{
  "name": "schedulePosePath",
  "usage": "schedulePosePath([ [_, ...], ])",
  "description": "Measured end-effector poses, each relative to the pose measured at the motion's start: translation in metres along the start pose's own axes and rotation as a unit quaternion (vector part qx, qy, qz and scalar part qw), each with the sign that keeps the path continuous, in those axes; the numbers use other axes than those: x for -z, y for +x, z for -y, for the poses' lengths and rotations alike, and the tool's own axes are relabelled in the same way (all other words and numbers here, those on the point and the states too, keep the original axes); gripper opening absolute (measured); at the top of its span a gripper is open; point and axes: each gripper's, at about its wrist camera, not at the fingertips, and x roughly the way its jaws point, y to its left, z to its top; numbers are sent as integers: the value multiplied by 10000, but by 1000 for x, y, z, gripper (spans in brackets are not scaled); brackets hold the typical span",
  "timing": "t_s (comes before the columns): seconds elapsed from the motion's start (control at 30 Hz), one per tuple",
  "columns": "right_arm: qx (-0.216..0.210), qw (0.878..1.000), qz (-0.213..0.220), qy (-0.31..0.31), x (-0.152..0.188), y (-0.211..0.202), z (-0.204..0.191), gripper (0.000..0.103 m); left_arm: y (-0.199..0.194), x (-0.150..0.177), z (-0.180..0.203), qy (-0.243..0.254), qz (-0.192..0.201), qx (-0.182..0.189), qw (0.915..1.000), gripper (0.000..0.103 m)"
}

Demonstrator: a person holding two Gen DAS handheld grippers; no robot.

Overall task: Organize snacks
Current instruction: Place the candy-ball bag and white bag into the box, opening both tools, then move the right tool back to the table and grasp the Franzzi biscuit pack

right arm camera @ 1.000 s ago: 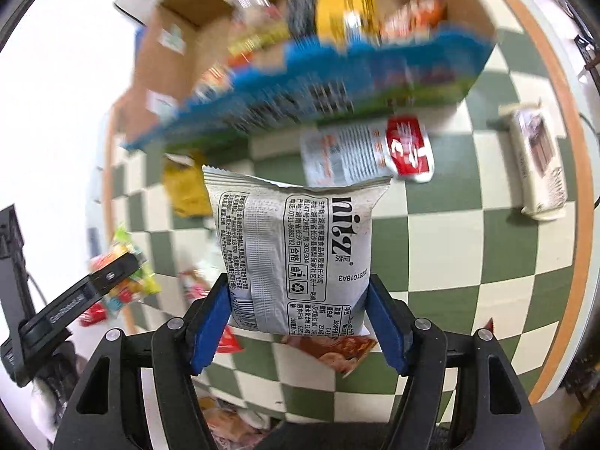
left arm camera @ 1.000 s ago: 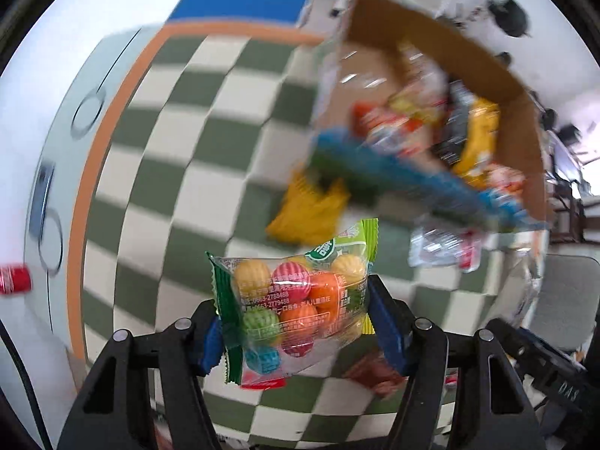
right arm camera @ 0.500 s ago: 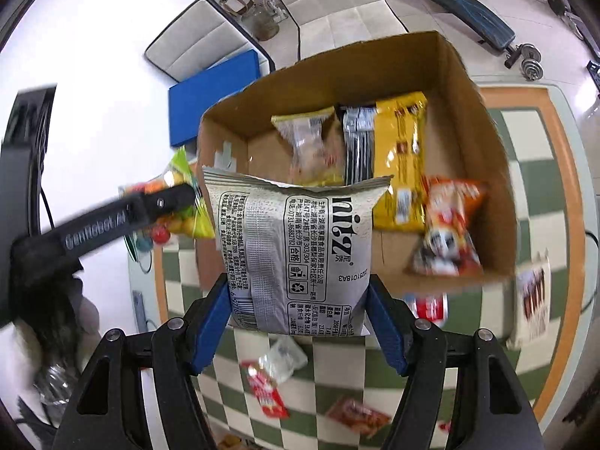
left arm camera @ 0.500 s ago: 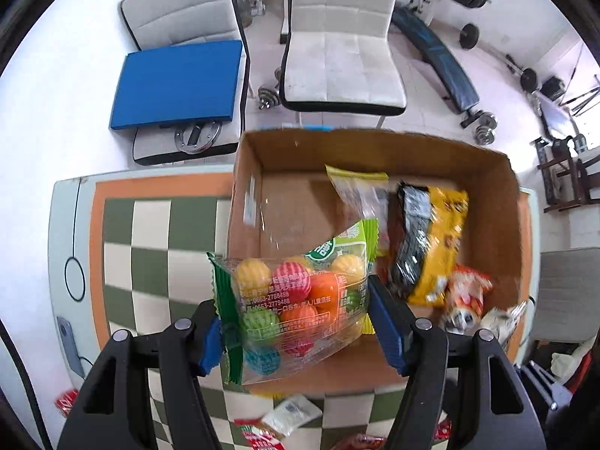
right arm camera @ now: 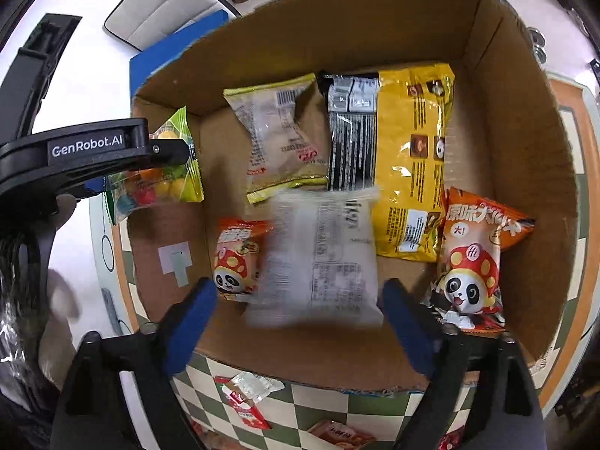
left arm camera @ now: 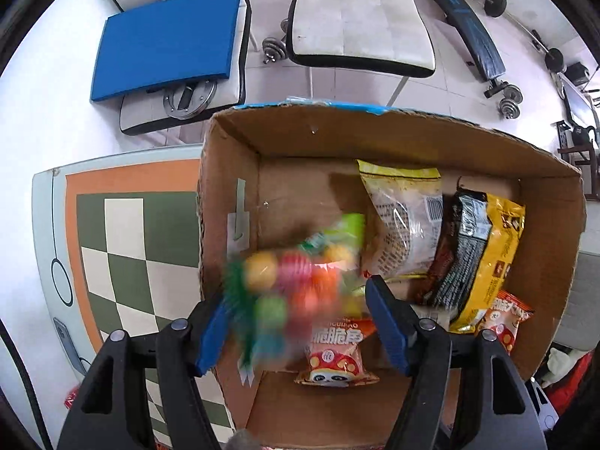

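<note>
Both tongs gape wide over the open brown cardboard box (right arm camera: 525, 120), left tongs (left arm camera: 300, 322) around a blurred clear bag of coloured candy balls (left arm camera: 296, 285), right tongs (right arm camera: 300, 322) around a blurred silvery-white snack packet (right arm camera: 318, 258) amid packets inside.

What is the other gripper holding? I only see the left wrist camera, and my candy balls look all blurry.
Observer: Nothing firmly. The right gripper is open, and a grey-white packet shows blurred between its fingers, over the cardboard box.
Operator: Are any snacks outside the box?
Observer: Yes. A small clear packet and a red packet lie on the checkered table, just in front of the box's near wall.
Operator: Where is my candy bag from there?
Observer: The candy bag looks sharp in that view. It sits over the box's left wall, right at the tip of the left gripper.
</note>
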Motion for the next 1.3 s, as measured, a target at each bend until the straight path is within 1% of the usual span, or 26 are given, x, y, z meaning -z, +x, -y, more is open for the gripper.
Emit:
schedulePosePath([
  [0.07, 10, 10000, -49, 33, 1, 4, 3, 93, -1, 0, 1, -2, 8, 43, 10000, 94],
  [0.27, 93, 9999, -36, 62, 3, 4, 4, 93, -12, 10, 4, 14, 83, 171, 9998, 94],
  [0.37, 108, 9999, 36, 45, 5, -2, 6, 94, -23, 22, 6, 29, 235, 229, 9995, 94],
  [0.4, 114, 9999, 52, 27, 6, -4, 6, 94, -27, 26, 5, 28, 294, 299, 9991, 94],
  [0.47, 125, 9998, 142, 8, 9, -12, 5, 94, -40, 39, 6, -8, 490, 357, 9982, 94],
  [0.53, 76, 9997, 236, -17, 13, -20, 5, 94, -54, 55, 7, -15, 673, 506, 9965, 94],
  [0.63, 86, 9990, 423, -112, 21, -32, 3, 94, -75, 83, 8, -54, 1027, 523, 9933, 94],
  [0.73, 136, 9974, 661, -252, 36, -51, 0, 94, -96, 113, 6, -177, 1436, 447, 9885, 94],
  [0.8, 114, 9965, 774, -280, 49, -63, 0, 94, -106, 131, 6, -242, 1655, 433, 9850, 94],
  [0.83, 92, 9963, 817, -267, 56, -69, 2, 94, -113, 145, 6, -266, 1823, 370, 9822, 94],
  [0.93, 6, 9957, 925, -52, 80, -86, 20, 94, -123, 180, 13, -316, 2174, 186, 9754, 94],
  [1.0, -63, 9943, 1021, 294, 98, -97, 46, 94, -122, 199, 21, -348, 2287, 61, 9729, 94],
  [1.07, 1, 9926, 1049, 608, 112, -102, 74, 94, -112, 217, 34, -323, 2268, 51, 9734, 94],
  [1.17, 269, 9894, 988, 1030, 126, -102, 120, 94, -84, 233, 54, -337, 1966, 169, 9798, 94],
  [1.23, 484, 9880, 812, 1222, 130, -94, 154, 94, -61, 238, 66, -409, 1704, 282, 9841, 94],
  [1.3, 729, 9875, 645, 1244, 127, -82, 178, 94, -41, 243, 78, -492, 1510, 262, 9870, 94],
])
